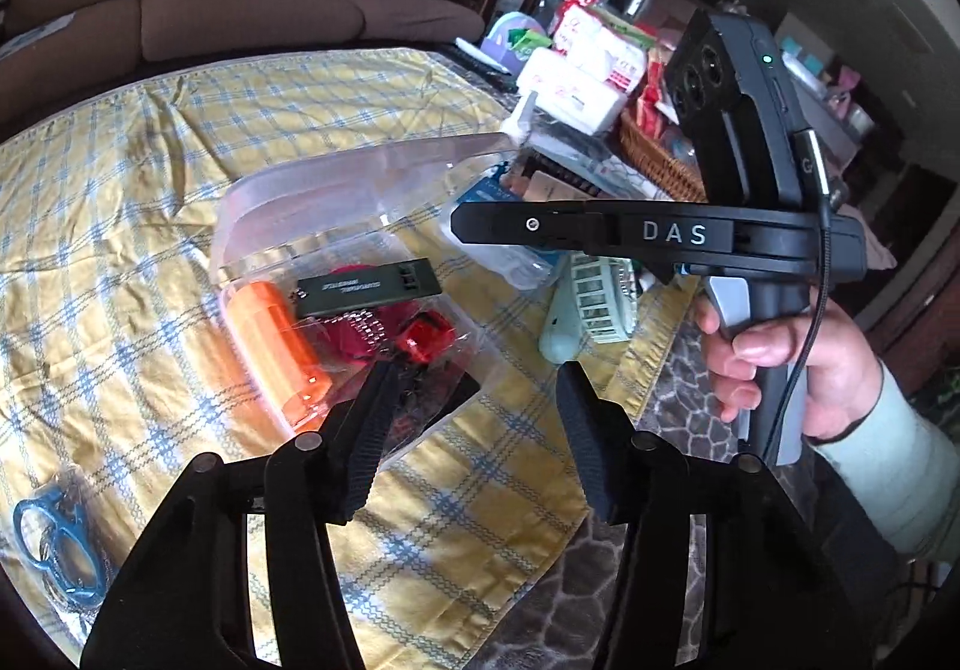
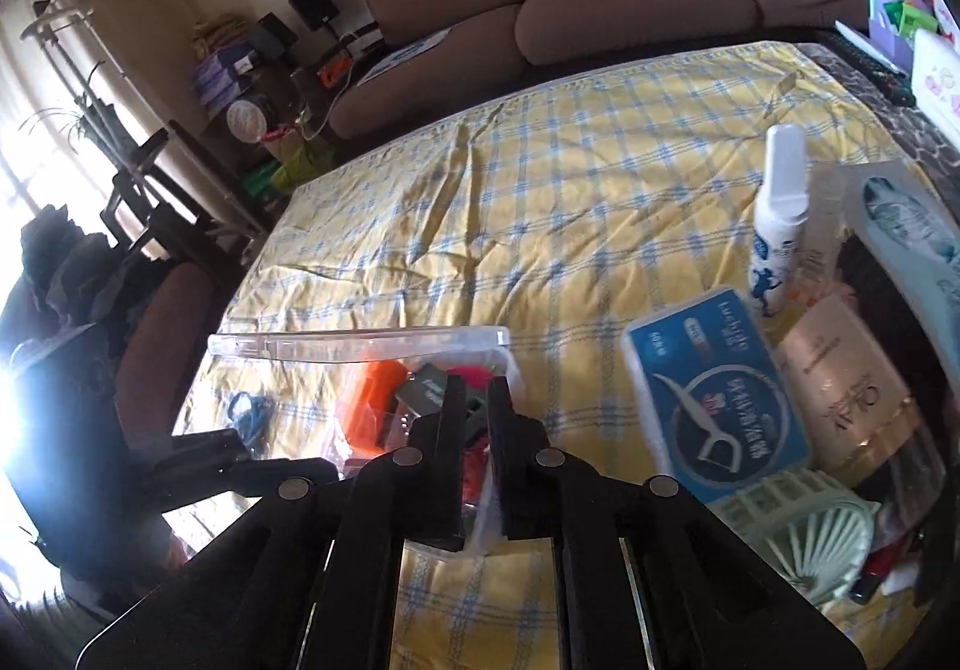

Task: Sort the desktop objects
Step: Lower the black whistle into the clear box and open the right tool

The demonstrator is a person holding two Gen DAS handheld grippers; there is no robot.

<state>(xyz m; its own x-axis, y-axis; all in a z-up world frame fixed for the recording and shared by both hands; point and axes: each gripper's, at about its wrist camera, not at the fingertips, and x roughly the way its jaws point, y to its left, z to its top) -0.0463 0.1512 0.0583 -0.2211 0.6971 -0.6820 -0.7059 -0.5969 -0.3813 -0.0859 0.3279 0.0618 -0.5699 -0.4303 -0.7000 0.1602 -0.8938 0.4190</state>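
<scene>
A clear plastic box [image 1: 282, 202] with its lid raised lies on the yellow checked cloth [image 1: 150, 160]. Inside lie an orange cylinder [image 1: 276, 346], red items [image 1: 420, 340] and a flat dark green whistle [image 1: 366, 289]. My left gripper [image 1: 474, 388] is open and empty at the box's near corner. My right gripper [image 2: 477, 394] is nearly shut on the dark green whistle [image 2: 429, 391] over the box [image 2: 360, 340]; in the left wrist view the right gripper [image 1: 462, 223] reaches in from the right.
A blue floss pack [image 2: 720, 376], a white spray bottle [image 2: 777, 226], a cream jar [image 2: 840, 376] and a pale green fan [image 2: 798, 526] crowd the right side. Blue glasses [image 1: 54, 544] lie at the left. A wicker basket [image 1: 654, 154] and packets stand behind.
</scene>
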